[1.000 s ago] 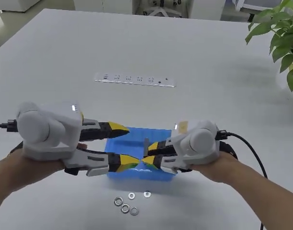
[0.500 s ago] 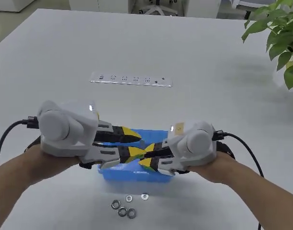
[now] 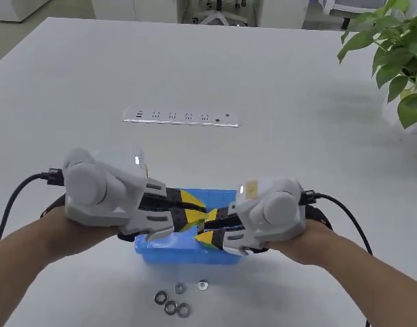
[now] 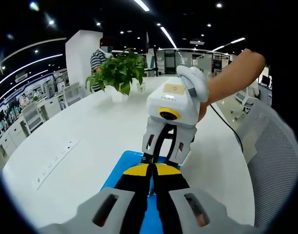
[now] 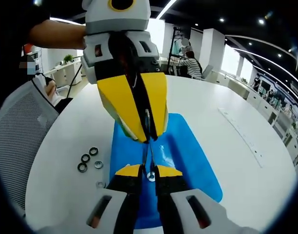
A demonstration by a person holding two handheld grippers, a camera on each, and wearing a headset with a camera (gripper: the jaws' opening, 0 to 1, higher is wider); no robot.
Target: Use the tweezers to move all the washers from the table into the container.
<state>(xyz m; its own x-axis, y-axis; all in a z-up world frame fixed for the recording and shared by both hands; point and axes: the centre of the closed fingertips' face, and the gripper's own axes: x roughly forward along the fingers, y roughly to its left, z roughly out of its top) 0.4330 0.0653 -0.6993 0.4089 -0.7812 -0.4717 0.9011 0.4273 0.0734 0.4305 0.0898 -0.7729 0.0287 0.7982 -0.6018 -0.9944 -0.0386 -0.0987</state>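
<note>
Left gripper (image 3: 198, 210) and right gripper (image 3: 207, 227) meet tip to tip over blue container (image 3: 152, 246). Both jaw pairs pinched shut on tweezers (image 5: 149, 146). Washers (image 3: 171, 308) loose on table (image 3: 276, 102), just beside container.

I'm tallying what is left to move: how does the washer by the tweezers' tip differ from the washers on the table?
The single washer shows over the blue container, at the tweezers; the table washers lie on the white table beside it. It is alone; the table washers are five, loosely grouped. The table washers lie flat and free; whether the single washer is gripped I cannot tell. All are small metal rings.
</note>
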